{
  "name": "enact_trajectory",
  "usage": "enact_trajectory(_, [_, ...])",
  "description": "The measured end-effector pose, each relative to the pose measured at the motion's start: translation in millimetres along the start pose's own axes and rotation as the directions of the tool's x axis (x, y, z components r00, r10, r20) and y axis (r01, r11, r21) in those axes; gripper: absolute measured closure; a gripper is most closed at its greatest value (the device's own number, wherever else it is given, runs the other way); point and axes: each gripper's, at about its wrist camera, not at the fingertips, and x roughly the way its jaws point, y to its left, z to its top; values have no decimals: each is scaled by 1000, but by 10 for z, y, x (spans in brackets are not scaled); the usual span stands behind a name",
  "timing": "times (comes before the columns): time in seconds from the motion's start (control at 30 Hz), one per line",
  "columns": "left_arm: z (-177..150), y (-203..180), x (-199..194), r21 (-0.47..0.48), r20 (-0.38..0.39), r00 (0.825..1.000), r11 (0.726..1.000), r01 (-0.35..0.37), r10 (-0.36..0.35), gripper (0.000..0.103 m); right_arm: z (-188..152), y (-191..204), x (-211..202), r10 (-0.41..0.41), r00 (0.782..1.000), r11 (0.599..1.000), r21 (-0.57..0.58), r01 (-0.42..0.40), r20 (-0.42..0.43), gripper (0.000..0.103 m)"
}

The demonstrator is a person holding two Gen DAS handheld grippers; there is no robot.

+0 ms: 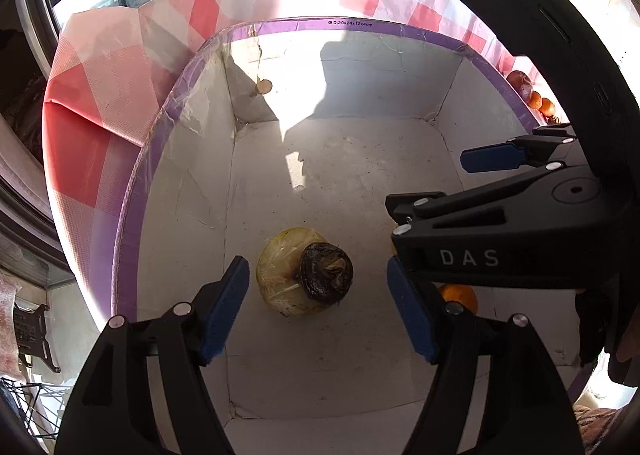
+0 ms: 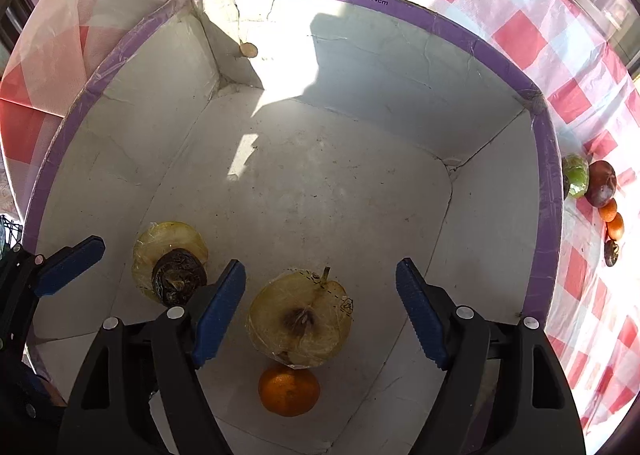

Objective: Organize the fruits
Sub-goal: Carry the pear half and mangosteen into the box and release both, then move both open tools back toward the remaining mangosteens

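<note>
Left gripper (image 1: 318, 307) nearest the lens in the left view: jaws wide, blue pads clear of the fruit on both sides, nothing pinched. Between them, on the box floor, a wrapped yellow half-fruit (image 1: 286, 275) with a dark shrivelled fruit (image 1: 326, 273) resting on its right part. Both lie straight ahead of the gripper, roughly centred in the gap

Right gripper (image 2: 320, 311) likewise wide, holding nothing. A wrapped apple half (image 2: 300, 319) lies cut face up between its pads, touching neither; stem points toward the far wall, so the long axis runs about along the gripper's line, not across the gap. A tangerine (image 2: 289, 389) sits touching the apple half's near edge, closer to the camera

Judgement: both pieces look set down inside the box (image 2: 400, 7); next move is likely a lift clear. Left gripper's right pad stands just beside the right gripper's left finger, so they could foul each other

More fruit still outside on the checked worktop (image 2: 520, 39), beyond the box's right wall: a green one (image 2: 576, 175), a dark red one (image 2: 602, 183), small orange ones (image 2: 612, 219). Right hand is nearer to these

Writing: box rim prints "D:29x24x12x4cm"; right gripper's body, seen from the left view, reads "DAS" (image 1: 468, 257); a small recycling-type mark on the apple's wrap, too small to read
</note>
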Motion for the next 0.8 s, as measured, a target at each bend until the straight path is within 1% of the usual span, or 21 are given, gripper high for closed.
enact_trajectory(0.07, [-35,-15,-49,9,24,1000,1000,6,-6,28,-5,-27,-49,29,999,999,17,-29,25,28])
enact_trajectory(0.13, [-74,-11,-132,5,71,997,1000,28,-28,26,-13,-75,-133,67,995,997,38,-70,69,28])
enact_trajectory(0.17, [-88,-15,-173,5,93,995,999,32,-32,19,-24,-103,-214,96,990,994,49,-101,105,28])
enact_trajectory(0.2, [-101,-22,-223,4,117,993,1000,16,-16,13,-43,-137,-284,124,982,990,56,-133,143,27])
enact_trajectory(0.23, [-107,-28,-278,-2,142,990,1000,-2,2,6,-73,-176,-362,147,972,985,61,-160,183,23])
enact_trajectory(0.27, [-104,-32,-328,-11,160,987,1000,-4,6,5,-110,-223,-449,159,961,981,70,-179,226,19])
enact_trajectory(0.33, [-73,-46,-374,-37,155,988,999,8,-2,5,-196,-335,-636,196,928,968,92,-235,316,18])
enact_trajectory(0.4, [-38,-96,-397,-66,142,990,998,-14,23,3,-247,-467,-816,242,889,945,113,-307,389,17])
enact_trajectory(0.43, [-16,-138,-408,-76,142,989,997,-32,43,2,-272,-545,-904,251,875,938,119,-325,414,17])
enact_trajectory(0.47, [10,-193,-426,-77,144,988,996,-45,55,2,-302,-613,-985,242,866,938,125,-325,437,16])
enact_trajectory(0.5, [47,-262,-438,-72,148,987,996,-54,64,2,-313,-691,-1061,215,860,942,136,-308,463,16])
enact_trajectory(0.6, [232,-553,-455,-30,180,981,997,-74,78,2,-395,-1077,-1258,91,852,950,212,-230,515,15])
enact_trajectory(0.63, [308,-670,-454,-10,192,979,997,-72,72,2,-411,-1225,-1251,49,855,947,248,-205,517,15])
enact_trajectory(0.7, [474,-950,-455,27,222,973,998,-64,57,2,-531,-1571,-1154,-29,869,933,325,-153,494,15])
enact_trajectory(0.8, [697,-1392,-502,64,263,965,998,-17,0,2,-801,-2102,-906,-116,894,899,429,-92,433,15])
